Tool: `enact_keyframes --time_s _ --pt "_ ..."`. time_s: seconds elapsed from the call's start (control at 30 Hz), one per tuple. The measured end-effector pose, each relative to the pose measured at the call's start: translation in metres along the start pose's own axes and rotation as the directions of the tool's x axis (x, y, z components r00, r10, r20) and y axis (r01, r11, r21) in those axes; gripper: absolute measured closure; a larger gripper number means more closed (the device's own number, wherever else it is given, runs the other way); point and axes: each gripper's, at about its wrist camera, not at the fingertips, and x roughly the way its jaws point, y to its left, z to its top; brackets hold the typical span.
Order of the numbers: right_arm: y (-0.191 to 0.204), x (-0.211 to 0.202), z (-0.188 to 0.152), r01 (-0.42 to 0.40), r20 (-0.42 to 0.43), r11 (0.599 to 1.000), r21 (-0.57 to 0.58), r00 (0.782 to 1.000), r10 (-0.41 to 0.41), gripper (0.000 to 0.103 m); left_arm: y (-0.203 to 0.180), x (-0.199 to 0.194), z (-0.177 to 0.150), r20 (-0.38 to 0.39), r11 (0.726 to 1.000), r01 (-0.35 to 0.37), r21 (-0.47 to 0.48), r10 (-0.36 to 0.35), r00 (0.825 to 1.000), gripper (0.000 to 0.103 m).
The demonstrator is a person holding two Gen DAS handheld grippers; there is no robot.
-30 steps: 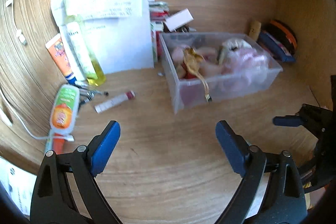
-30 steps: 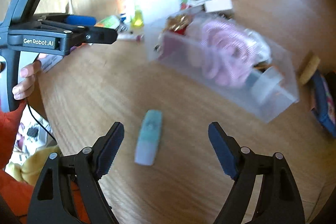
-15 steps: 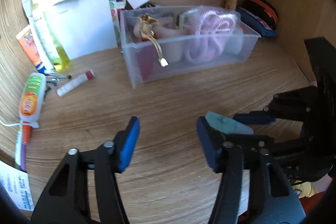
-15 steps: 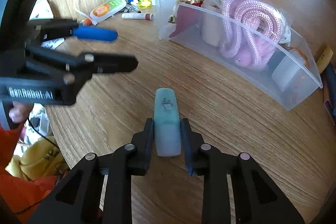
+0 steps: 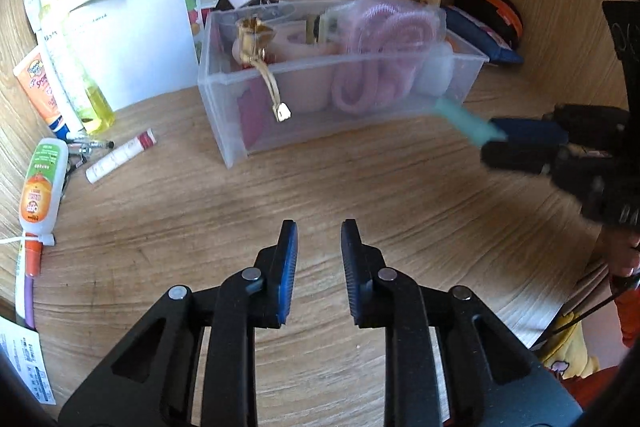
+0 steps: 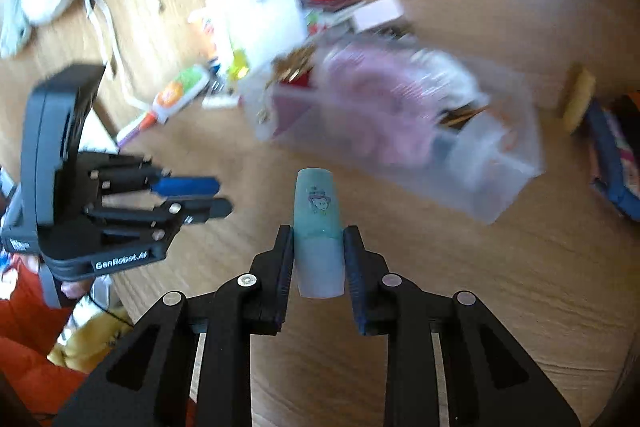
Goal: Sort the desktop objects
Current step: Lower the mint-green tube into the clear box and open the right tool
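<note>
One teal tube point(image 6: 319, 227), clamped by its lower half in my right tool point(image 6: 319, 259) above the desk point(image 6: 480, 287), ready for the clear bin point(image 6: 460, 163); left tool point(image 5: 319, 259) closing on nothing.

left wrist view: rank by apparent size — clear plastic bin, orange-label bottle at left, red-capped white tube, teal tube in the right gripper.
1. clear plastic bin, by far the largest
2. orange-label bottle
3. red-capped white tube and teal tube: look about alike; the teal one is blurred and partly hidden in the right gripper, so no ranking.
</note>
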Motion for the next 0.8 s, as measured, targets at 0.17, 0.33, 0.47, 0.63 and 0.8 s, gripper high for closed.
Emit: enact_keyframes --time_s 0.17,0.33,0.47,0.63,0.8 --pt "-0.022 -0.020 0.010 0.043 0.055 0.998 0.048 0.997 -0.046 0.080 0.000 -0.004 0.014 0.036 1.000 -0.007 -0.011 0.007 0.999 0.081" --pt "-0.042 -0.032 0.021 0.086 0.094 0.992 0.092 0.991 -0.094 0.080 0.004 -0.010 0.032 0.088 0.999 0.016 -0.041 -0.012 0.996 0.081" --pt "-0.058 -0.035 0.034 0.113 0.119 0.985 0.127 0.985 -0.128 0.080 0.007 -0.015 0.048 0.125 0.998 0.015 -0.063 -0.007 0.992 0.081" --pt "-0.070 -0.022 0.051 0.131 0.123 0.982 0.138 0.981 -0.149 0.080 0.012 -0.020 0.067 0.169 0.996 0.027 -0.084 -0.012 0.986 0.081" --pt "-0.076 0.006 0.059 0.151 0.088 0.978 0.145 0.982 -0.165 0.080 0.008 -0.014 0.076 0.165 0.996 0.031 -0.085 -0.016 0.986 0.081"
